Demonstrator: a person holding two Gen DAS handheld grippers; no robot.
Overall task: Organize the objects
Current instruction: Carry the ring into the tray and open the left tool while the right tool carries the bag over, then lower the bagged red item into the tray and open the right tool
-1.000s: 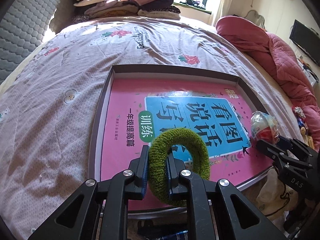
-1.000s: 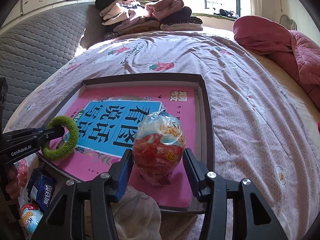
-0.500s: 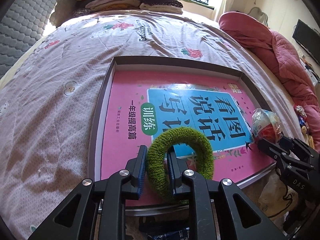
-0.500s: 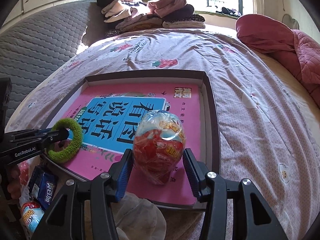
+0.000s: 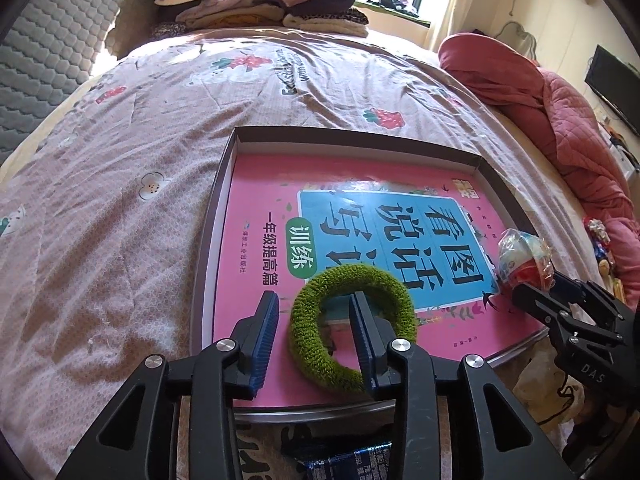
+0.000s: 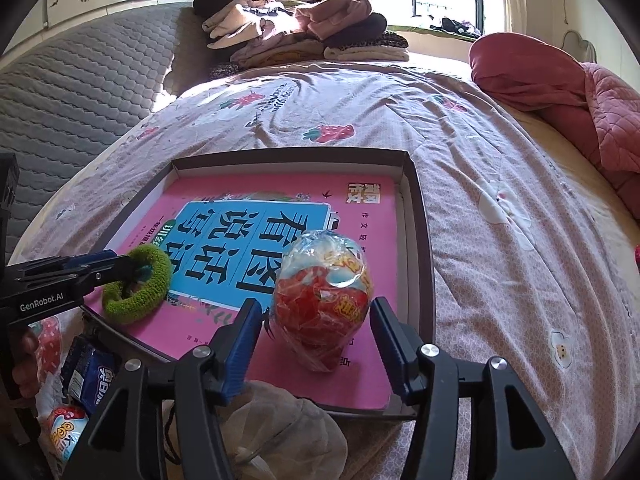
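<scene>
A green knitted hair scrunchie (image 5: pixel 384 284) (image 6: pixel 138 288) lies on the pink book (image 5: pixel 260 200) (image 6: pixel 248 188) inside a shallow dark tray (image 5: pixel 216 240) (image 6: pixel 424 248) on the bed. My left gripper (image 5: pixel 314 304) (image 6: pixel 124 268) straddles the ring's near left side, one finger inside the ring. Its jaws are opening and the outer pad stands apart from the scrunchie. A foil-wrapped red and blue toy egg (image 6: pixel 324 272) (image 5: pixel 524 260) stands upright on the book's near right corner. My right gripper (image 6: pixel 316 308) (image 5: pixel 540 284) is opening around it, with a gap on each side.
Folded clothes (image 5: pixel 260 0) (image 6: pixel 296 28) are piled at the bed's far end, and a red quilt (image 5: pixel 560 112) is bunched on the right. Snack packets (image 6: pixel 92 376) and a crumpled plastic bag (image 6: pixel 280 432) lie below the tray's near edge. Flowered bedsheet (image 5: pixel 100 200) surrounds the tray.
The left jaws have come apart and let go of the scrunchie, which now rests on the book. The right jaws have widened away from the egg.
</scene>
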